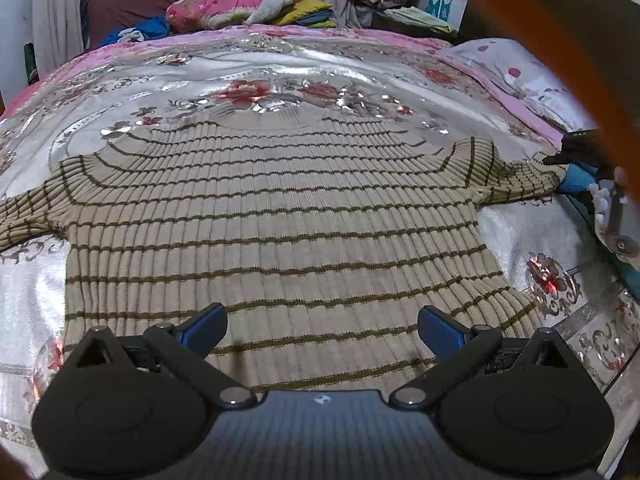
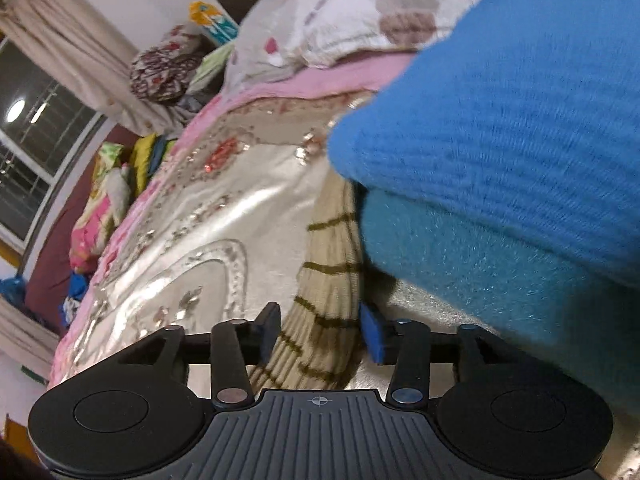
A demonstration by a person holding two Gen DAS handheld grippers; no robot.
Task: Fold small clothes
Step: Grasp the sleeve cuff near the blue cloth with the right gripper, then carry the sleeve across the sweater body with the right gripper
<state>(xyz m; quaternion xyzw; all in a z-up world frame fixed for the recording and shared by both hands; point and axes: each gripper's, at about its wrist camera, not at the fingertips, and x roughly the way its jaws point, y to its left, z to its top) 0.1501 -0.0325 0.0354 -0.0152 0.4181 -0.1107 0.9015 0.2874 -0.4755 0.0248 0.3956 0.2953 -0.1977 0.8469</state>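
Observation:
A beige knit sweater with thin brown stripes (image 1: 272, 216) lies flat and spread out on the bed, sleeves out to both sides. My left gripper (image 1: 320, 330) hovers open and empty over its lower part. My right gripper (image 2: 320, 330) has its jaws around the end of the sweater's right sleeve (image 2: 320, 280), blue pads on each side of the bunched fabric. The same gripper shows at the sleeve end in the left wrist view (image 1: 576, 160).
The bed has a shiny floral cover (image 1: 280, 72). A stack of folded blue knitwear (image 2: 500, 160) sits right beside the sleeve. A white pillow (image 1: 520, 68) lies at the right; piled bedding (image 1: 240, 4) sits beyond the bed.

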